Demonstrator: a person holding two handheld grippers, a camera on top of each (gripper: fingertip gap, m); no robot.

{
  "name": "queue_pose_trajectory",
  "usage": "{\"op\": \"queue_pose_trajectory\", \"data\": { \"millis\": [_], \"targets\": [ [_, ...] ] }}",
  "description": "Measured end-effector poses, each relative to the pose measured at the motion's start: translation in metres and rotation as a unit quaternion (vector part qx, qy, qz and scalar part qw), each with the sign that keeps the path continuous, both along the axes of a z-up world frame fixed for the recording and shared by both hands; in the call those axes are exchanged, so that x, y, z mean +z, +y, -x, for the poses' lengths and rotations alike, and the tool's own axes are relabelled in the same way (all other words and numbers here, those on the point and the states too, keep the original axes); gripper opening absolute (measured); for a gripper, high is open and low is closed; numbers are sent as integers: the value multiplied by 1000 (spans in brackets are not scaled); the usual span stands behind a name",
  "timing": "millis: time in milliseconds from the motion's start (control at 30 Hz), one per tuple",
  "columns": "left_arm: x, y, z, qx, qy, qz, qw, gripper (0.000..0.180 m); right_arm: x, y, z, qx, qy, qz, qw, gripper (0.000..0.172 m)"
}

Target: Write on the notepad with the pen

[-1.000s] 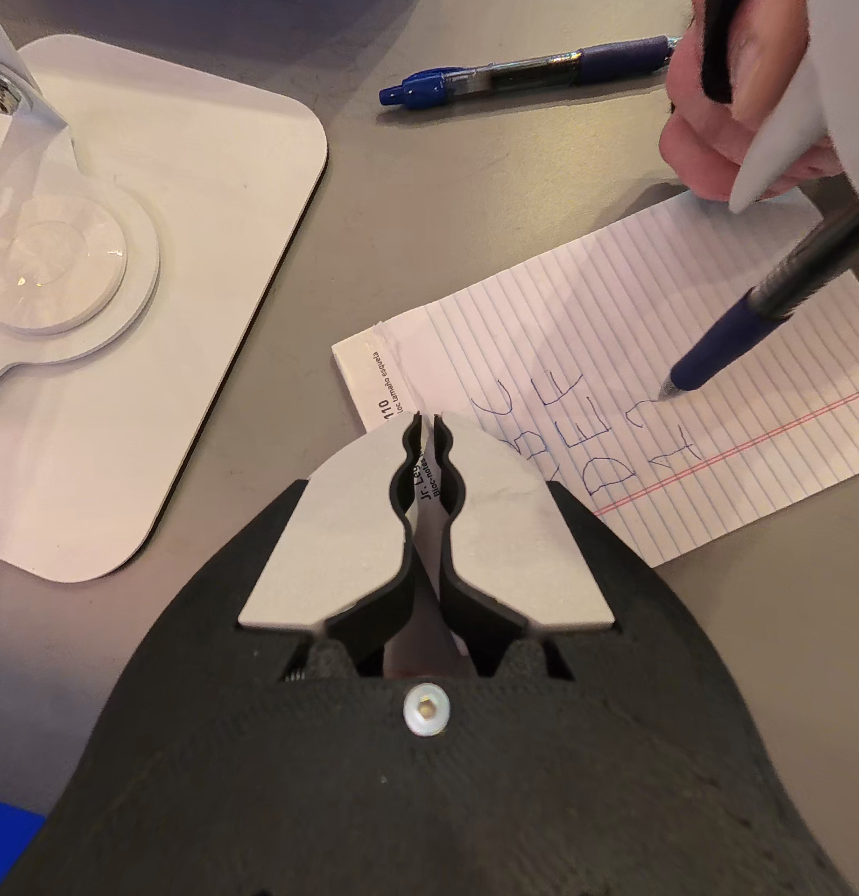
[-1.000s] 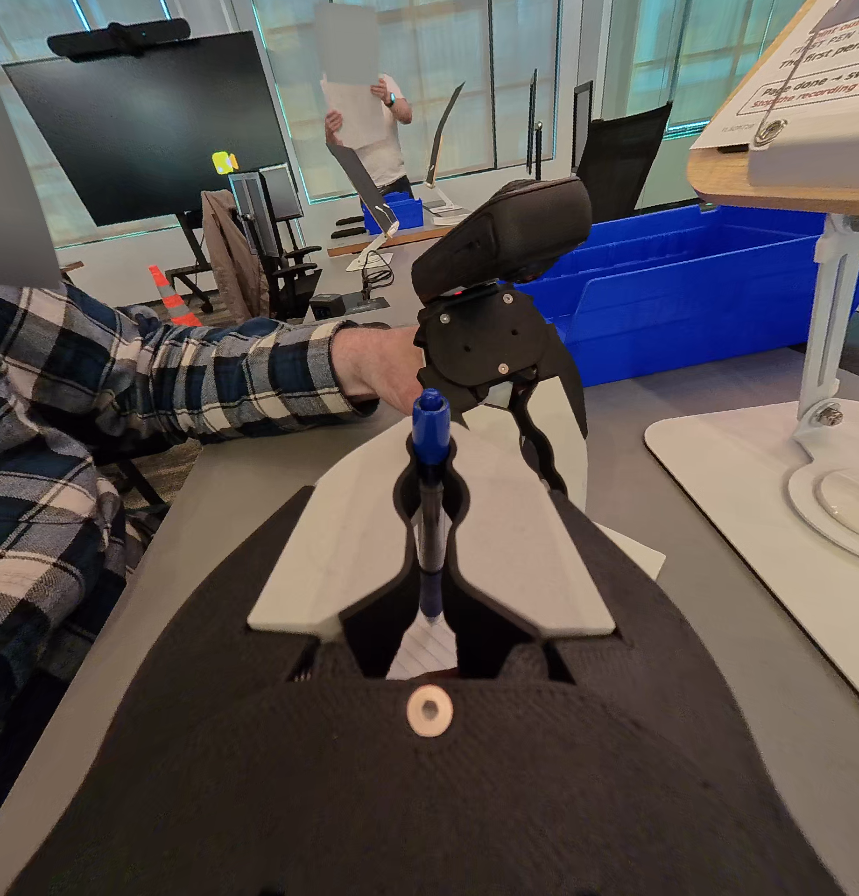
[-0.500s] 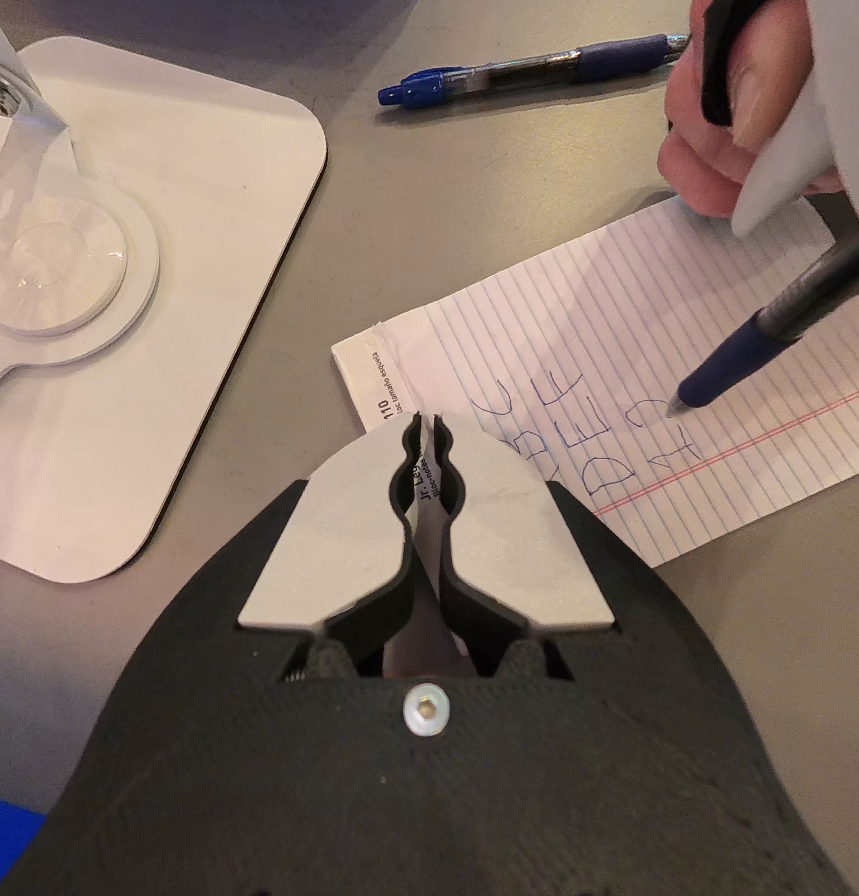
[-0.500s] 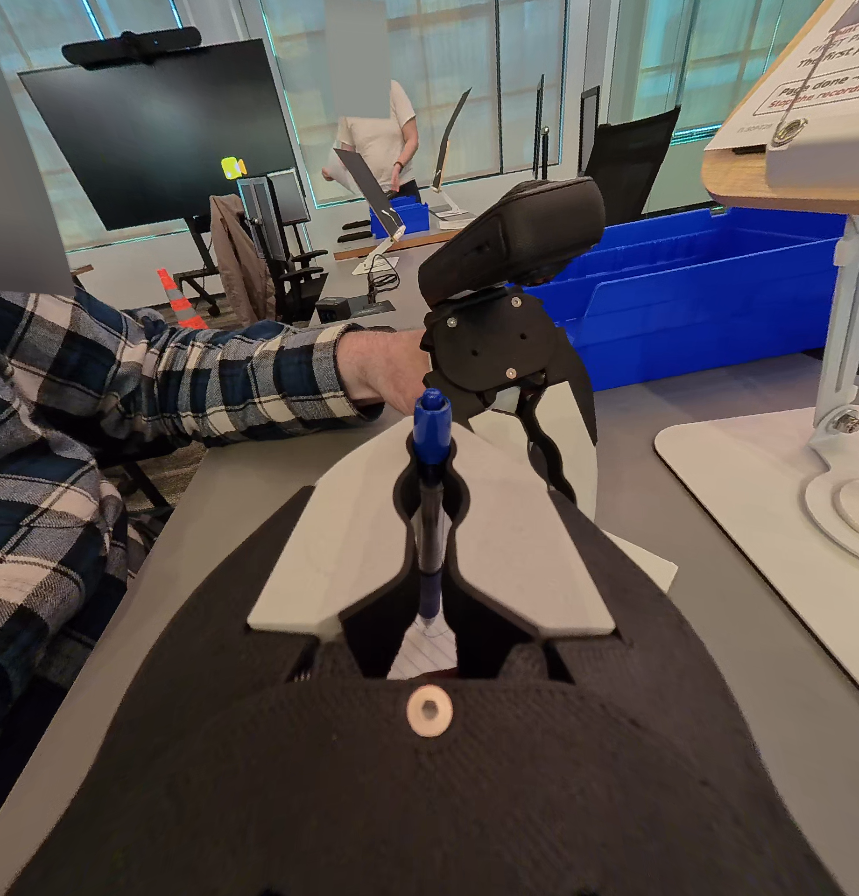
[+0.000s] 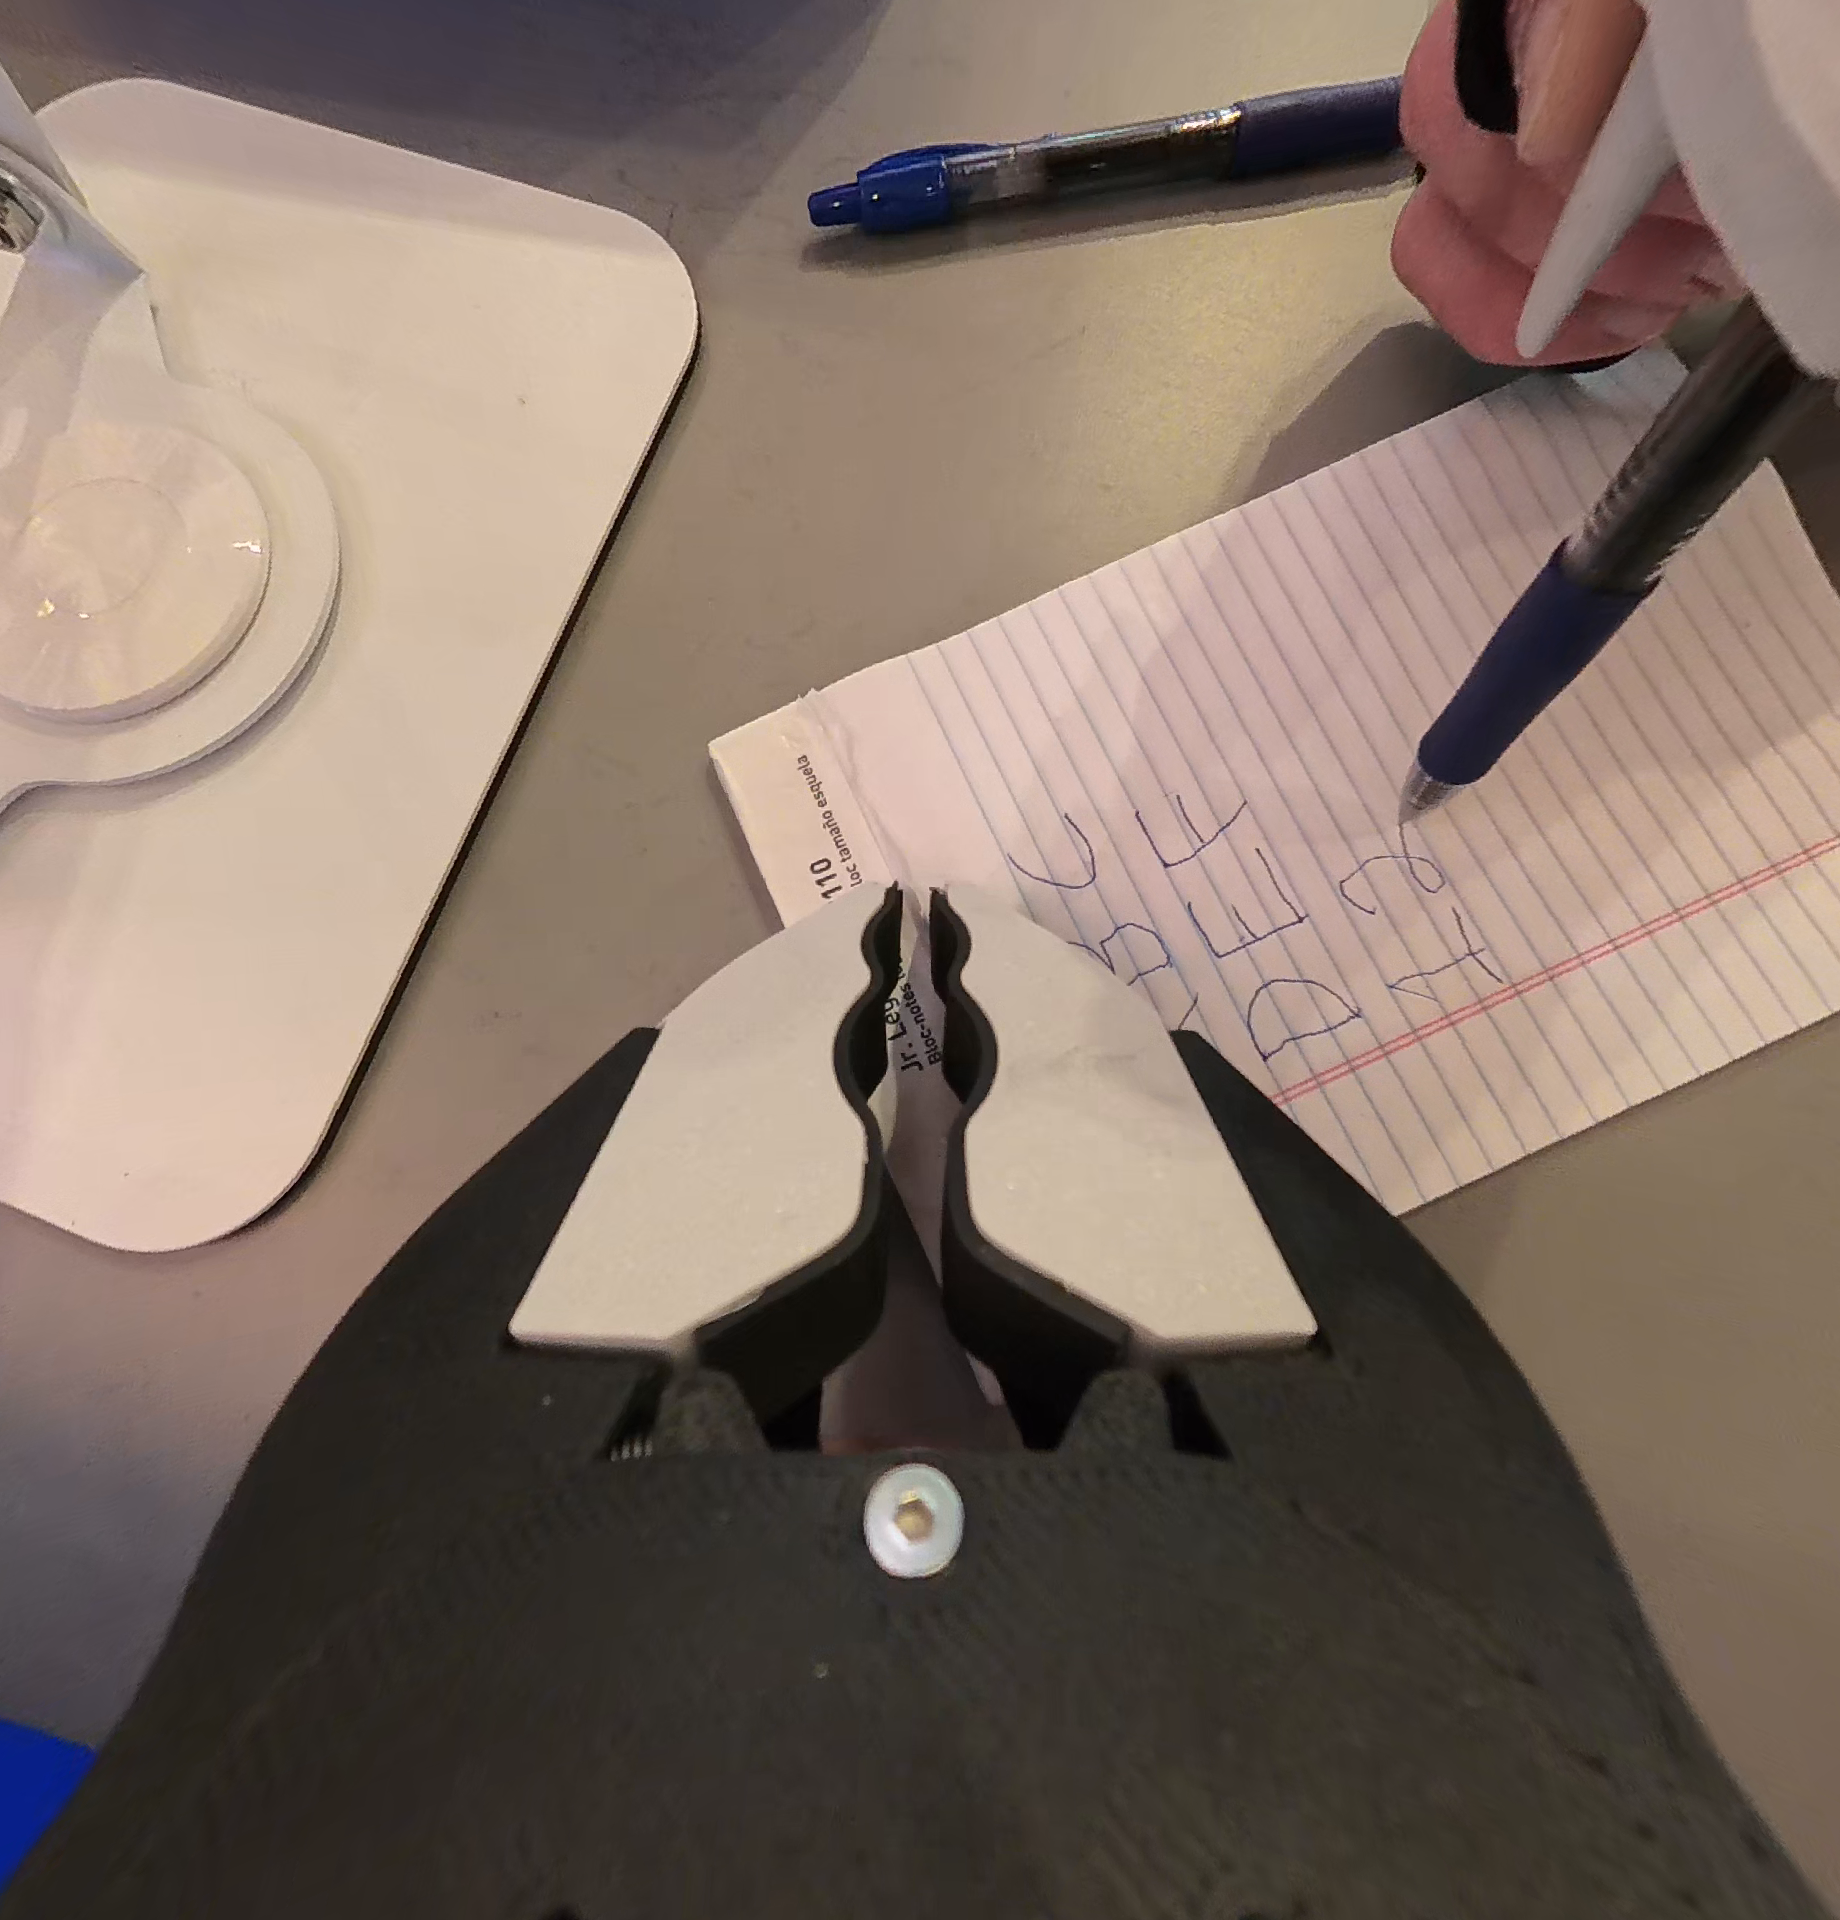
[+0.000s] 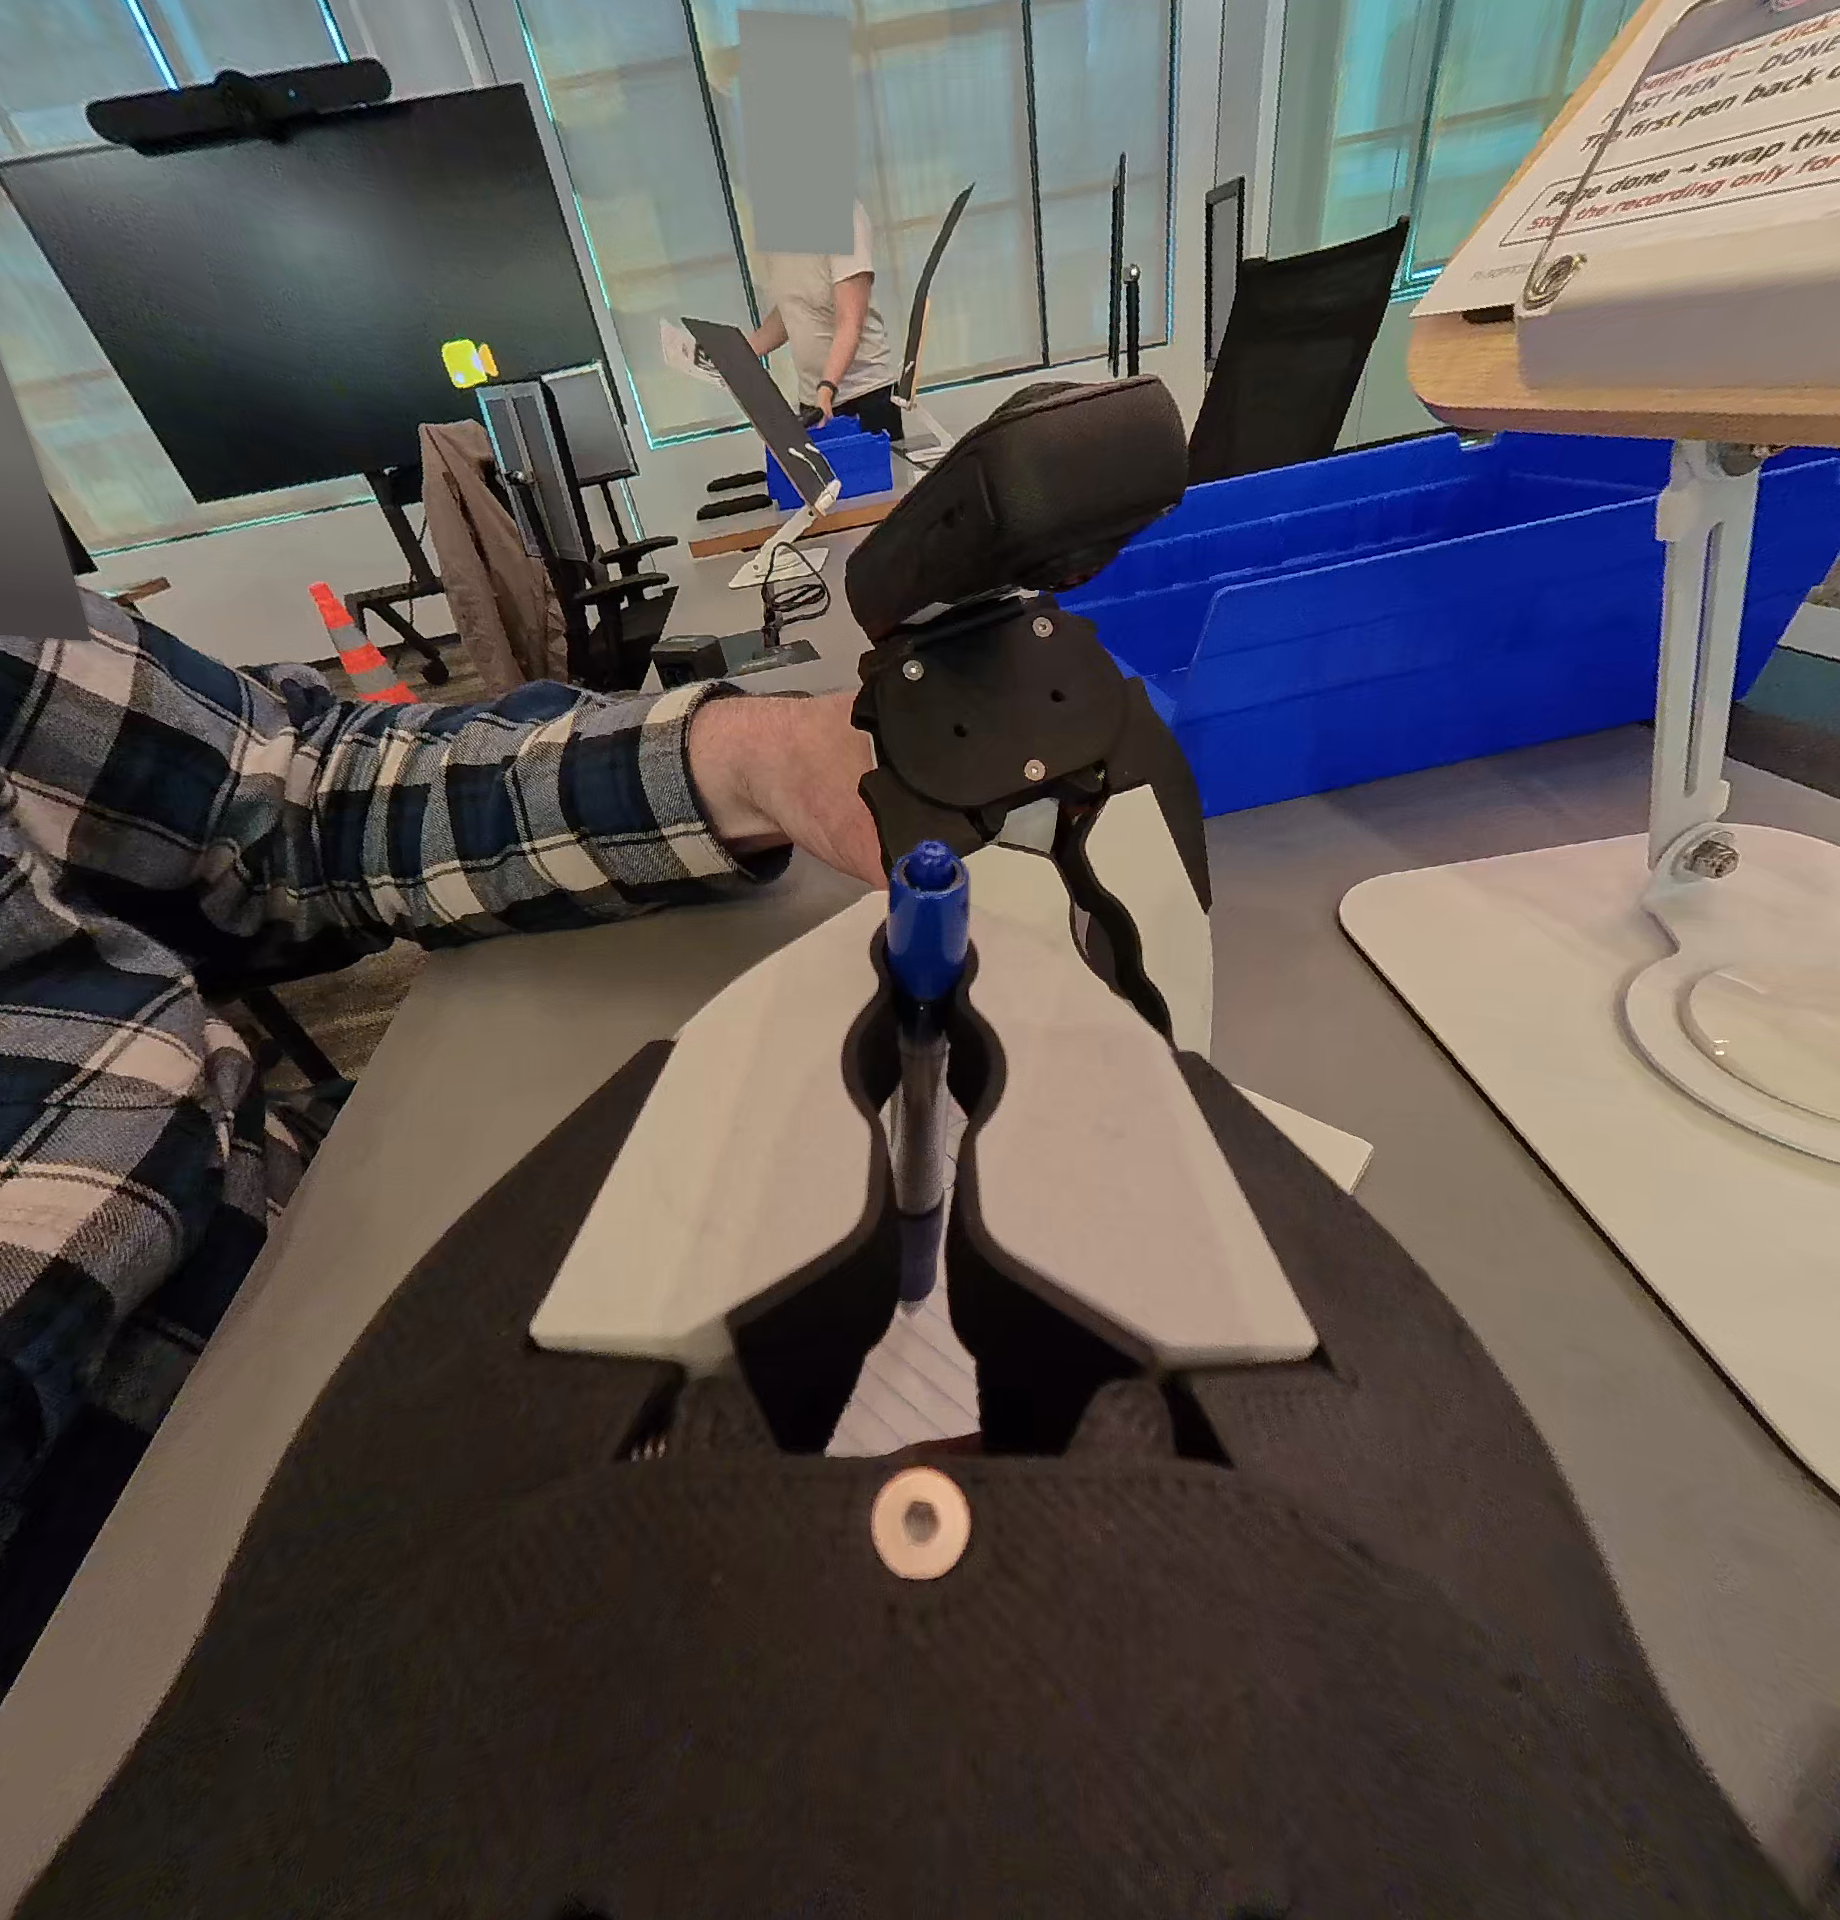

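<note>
My right gripper (image 6: 921, 997) clamps the blue pen (image 5: 1539, 634), tip slanting lower-left onto the notepad (image 5: 1311, 727); a new loop since earlier. Left gripper (image 5: 916, 899) nearly closed, empty.

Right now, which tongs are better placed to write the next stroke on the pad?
Right. The right tongs grip the pen, its tip at the pad beside the last mark. The left tongs are nearly shut at the pad's top edge, holding no pen; the spare pen lies beyond the pad.
</note>
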State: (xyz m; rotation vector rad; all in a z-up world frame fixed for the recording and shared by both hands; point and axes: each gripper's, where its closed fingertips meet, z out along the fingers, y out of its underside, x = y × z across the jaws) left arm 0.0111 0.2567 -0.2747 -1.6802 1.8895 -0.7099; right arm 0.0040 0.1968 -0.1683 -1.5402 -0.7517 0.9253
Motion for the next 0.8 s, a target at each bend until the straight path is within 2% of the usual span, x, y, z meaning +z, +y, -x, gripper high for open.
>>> {"op": "queue_pose_trajectory", "data": {
  "millis": [133,333,667,733,800],
  "targets": [
    [0,0,0,-1,-1,4,1000,6,8,3,-5,-8,28,-6,1000,5],
    [1,-7,-2,-9,-8,35,999,11,10,8,-8,-12,26,-8,1000,5],
    [-1,-2,-7,-5,-2,-1,1000,6,11,10,-7,-17,26,-13,999,5],
    [0,-2,-10,-4,-10,3,1000,10,12,8,-6,-15,24,-17,999,4],
    [1,1,-10,4,-15,2,1000,27,17,7,-6,-15,26,-22,999,5]
  ]
}}
